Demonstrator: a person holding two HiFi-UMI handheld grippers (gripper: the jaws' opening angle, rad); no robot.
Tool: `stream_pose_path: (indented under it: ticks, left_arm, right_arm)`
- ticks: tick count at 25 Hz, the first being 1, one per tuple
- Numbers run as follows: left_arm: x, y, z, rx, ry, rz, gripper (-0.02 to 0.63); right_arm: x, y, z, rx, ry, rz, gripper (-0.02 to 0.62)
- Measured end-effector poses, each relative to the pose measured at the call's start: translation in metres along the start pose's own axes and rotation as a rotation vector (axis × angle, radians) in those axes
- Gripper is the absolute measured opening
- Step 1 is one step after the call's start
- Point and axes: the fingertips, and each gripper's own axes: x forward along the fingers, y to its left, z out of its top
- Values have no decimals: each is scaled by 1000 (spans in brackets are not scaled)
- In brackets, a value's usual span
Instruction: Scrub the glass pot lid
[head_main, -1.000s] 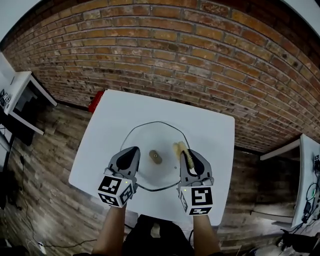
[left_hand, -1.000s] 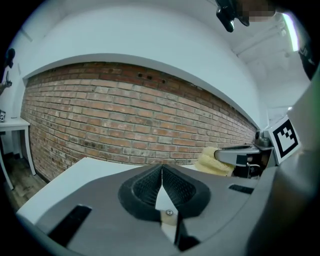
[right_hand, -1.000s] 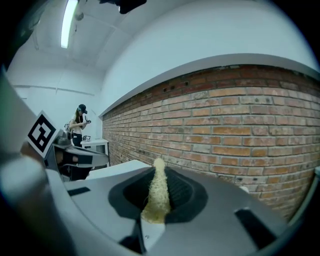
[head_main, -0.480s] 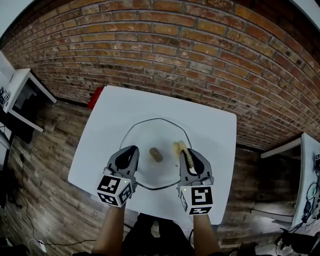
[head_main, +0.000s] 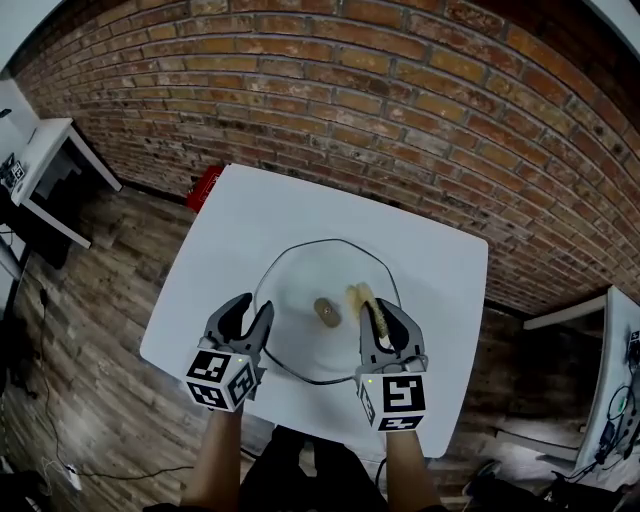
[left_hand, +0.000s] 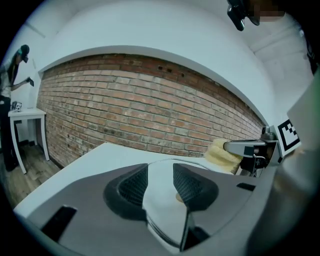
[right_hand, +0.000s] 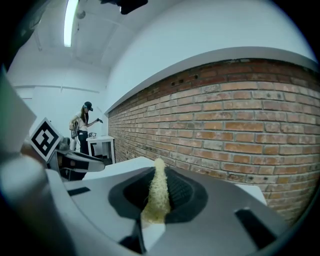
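**Left gripper opens at glass pot lid**

Shut a second ago, its jaws have just been opening and stand wide astride the lid's left rim, centre frame on the white table. Right gripper pinches the sponge. Bracing the lid likely follows.

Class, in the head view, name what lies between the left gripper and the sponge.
The brown knob of the glass lid shows there in the head view. The left gripper has just opened its jaws, the lid's rim between them.
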Motion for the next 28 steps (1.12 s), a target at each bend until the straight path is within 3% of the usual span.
stream_pose_path:
  ticks: [7,26,28]
  left_arm:
    - [-1,33,-22,-59,31,53,143]
    - [20,45,-58,-155,80,21,141]
    - [21,45,-60,-154,82,22,100]
  right_arm:
    - [20,12,-2,-24,19,27,57]
    - [56,20,-13,-30,49,50,57]
    - [61,22,-12,-27,48,57,57]
